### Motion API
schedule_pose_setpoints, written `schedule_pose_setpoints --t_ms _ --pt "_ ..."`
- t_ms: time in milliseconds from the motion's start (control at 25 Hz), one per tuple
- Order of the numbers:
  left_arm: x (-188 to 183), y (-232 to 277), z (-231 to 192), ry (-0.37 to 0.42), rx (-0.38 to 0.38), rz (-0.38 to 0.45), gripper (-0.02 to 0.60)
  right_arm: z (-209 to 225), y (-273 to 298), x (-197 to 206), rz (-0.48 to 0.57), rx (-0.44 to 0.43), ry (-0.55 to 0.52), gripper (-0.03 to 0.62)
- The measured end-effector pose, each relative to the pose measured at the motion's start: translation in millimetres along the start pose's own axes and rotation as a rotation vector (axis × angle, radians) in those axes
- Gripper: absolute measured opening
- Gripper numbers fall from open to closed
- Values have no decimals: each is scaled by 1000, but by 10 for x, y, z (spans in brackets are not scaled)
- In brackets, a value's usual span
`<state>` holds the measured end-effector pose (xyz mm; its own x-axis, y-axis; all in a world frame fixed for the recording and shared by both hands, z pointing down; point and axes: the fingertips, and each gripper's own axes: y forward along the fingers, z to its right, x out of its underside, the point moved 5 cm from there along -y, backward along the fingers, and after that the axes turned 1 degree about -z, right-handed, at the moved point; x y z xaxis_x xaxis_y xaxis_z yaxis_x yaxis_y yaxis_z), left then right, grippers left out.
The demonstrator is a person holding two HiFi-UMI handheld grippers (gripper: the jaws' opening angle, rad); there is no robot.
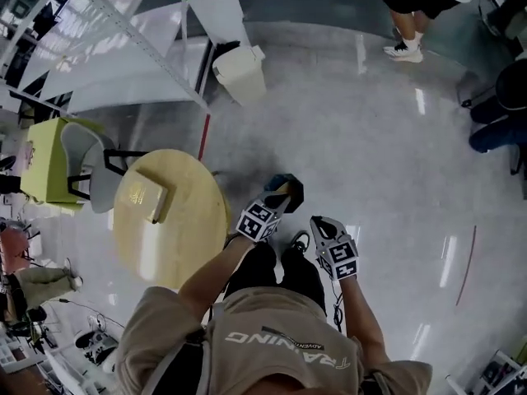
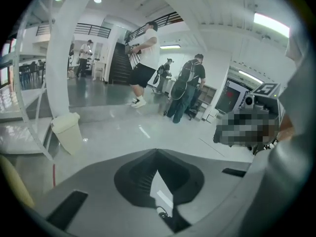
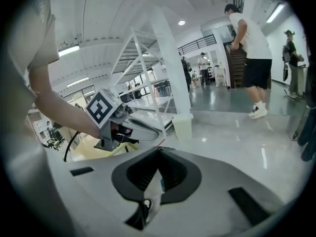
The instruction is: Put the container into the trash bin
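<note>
Two grippers hang well apart from the cream trash bin (image 1: pixel 240 74). The left gripper (image 1: pixel 285 191) and the right gripper (image 1: pixel 323 223) are both pinched closed on nothing. Left of the trash bin and well short of it, a tan box (image 1: pixel 155 194), perhaps the container, lies on a round table (image 1: pixel 193 249).

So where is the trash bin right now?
In the head view the trash bin stands on the floor near the top, left of centre, beside the white column, beyond the round table.

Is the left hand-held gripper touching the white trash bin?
Apart. Head view shows wide floor between the left hand-held gripper and trash bin.
</note>
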<state>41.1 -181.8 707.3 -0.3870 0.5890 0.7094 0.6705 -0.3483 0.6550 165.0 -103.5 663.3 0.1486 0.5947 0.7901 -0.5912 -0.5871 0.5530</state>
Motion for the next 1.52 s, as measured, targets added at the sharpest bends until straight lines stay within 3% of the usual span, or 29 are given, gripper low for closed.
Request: schedule_pose_setpoints --t_ms 400,720,1120,1520 --pt "-484 -1053 434 43 -16 128 6 -459 -459 -573 96 12 -34 3" --pt "-920 -1817 648 71 -47 283 6 -788 -796 -1056 172 7 -87 3" --pt "-833 -2490 436 82 -154 405 6 -1245 -798 -1387 288 -13 -167 3" --pt "-825 -2778 358 83 -187 451 6 -1439 -907 -1627 369 -23 -185 3"
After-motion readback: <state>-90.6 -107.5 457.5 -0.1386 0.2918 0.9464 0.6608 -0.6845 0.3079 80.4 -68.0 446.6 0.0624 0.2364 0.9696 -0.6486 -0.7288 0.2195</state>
